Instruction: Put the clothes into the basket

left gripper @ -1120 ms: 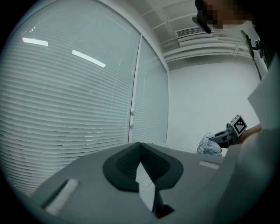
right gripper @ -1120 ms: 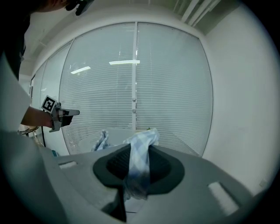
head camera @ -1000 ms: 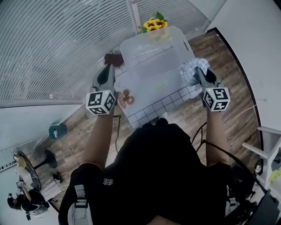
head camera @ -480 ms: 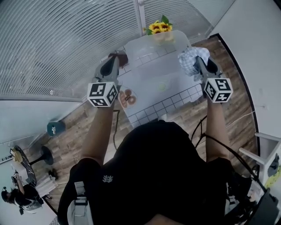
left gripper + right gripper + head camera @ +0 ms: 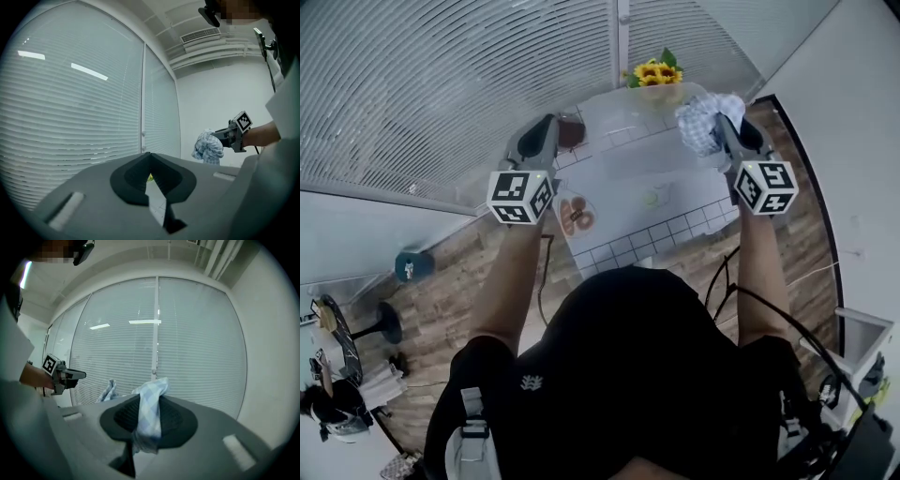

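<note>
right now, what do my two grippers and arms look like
The left gripper and right gripper are both grey with dark tapered jaws, and each carries a white cube with black square markers at its rear. The top is black and leaves the forearms bare.

The bunched blue-checked cloth (image 5: pixel 701 124), pinched in the right tongs (image 5: pixel 147 420), hangs at the right edge of the clear basket (image 5: pixel 623 117).

Tiled table (image 5: pixel 675 232) with basket (image 5: pixel 628 141) (flowers (image 5: pixel 654 71) beside)

The head view looks steeply down onto the worktop (image 5: pixel 623 246), while each gripper view faces level toward the blinds (image 5: pixel 70 117), the left one catching the right hand-held gripper (image 5: pixel 214 136), the right one the left hand-held gripper (image 5: pixel 83 375).
</note>
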Demonstrator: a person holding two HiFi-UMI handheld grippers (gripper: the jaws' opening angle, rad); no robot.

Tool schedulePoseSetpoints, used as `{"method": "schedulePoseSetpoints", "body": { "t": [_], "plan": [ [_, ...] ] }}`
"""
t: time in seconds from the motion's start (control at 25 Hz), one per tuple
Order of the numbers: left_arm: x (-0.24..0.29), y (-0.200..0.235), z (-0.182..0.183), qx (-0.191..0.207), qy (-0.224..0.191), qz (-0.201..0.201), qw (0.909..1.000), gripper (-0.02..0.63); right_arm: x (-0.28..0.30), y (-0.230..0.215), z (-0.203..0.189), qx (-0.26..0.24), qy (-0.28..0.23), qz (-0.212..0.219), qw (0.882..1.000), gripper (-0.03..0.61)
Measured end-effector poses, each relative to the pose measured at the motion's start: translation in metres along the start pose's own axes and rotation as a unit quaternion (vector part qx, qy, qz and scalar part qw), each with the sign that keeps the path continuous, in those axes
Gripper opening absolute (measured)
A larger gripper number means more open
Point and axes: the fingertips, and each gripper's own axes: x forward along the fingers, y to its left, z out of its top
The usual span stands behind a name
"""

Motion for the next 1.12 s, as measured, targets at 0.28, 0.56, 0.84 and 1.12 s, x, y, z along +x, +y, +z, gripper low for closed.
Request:
{"method": "schedulePoseSetpoints", "body": {
  "t": [0.28, 0.56, 0.84, 1.12],
  "plan": [
    [-0.002, 0.018, 0.008, -0.004, -0.003, 0.017, 0.9998, 0.006, 0.026, 0.012, 0.021, -0.005, -0.012, 0.026, 1.000, 0.092],
    [-0.005, 0.037, 0.019, -0.002, -0.011, 0.032, 0.9994, 0.006, 0.048, 0.026, 0.036, -0.009, -0.020, 0.046, 0.999, 0.092],
    [-0.007, 0.054, 0.016, -0.009, -0.010, 0.046, 0.9988, 0.006, 0.073, 0.039, 0.042, -0.007, -0.020, 0.065, 0.998, 0.093],
    [-0.007, 0.067, 0.010, -0.012, -0.004, 0.052, 0.9986, 0.006, 0.089, 0.057, 0.044, -0.006, -0.020, 0.084, 0.996, 0.092]
  ]
}}
